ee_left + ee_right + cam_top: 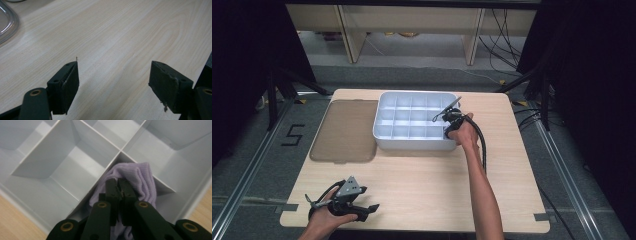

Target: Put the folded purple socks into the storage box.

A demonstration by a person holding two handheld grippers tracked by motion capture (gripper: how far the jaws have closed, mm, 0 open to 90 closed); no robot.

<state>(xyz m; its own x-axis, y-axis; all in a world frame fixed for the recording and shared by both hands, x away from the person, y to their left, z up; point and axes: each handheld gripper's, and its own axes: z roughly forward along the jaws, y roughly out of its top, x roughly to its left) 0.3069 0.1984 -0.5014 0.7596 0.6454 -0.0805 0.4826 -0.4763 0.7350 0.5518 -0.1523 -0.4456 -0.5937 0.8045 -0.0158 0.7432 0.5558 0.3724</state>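
Observation:
A white tray [412, 144] divided into several compartments stands at the far middle of the table. My right gripper [447, 131] dips into its near right corner compartment. In the right gripper view the right gripper [119, 183] has its jaws shut together, the tips pressed against a bunched purple cloth [143, 178] that lies in that compartment of the tray [50, 157]. No fold of cloth shows between the pads. My left gripper [367, 211] rests at the table's near left corner. In its own view the left gripper [113, 75] stands open over bare wood.
A flat, clear brownish lid [344, 130] lies left of the tray; its rim [7, 25] edges into the left gripper view. The other tray compartments look bare. Light wood tabletop [427, 185] stretches between the two hands.

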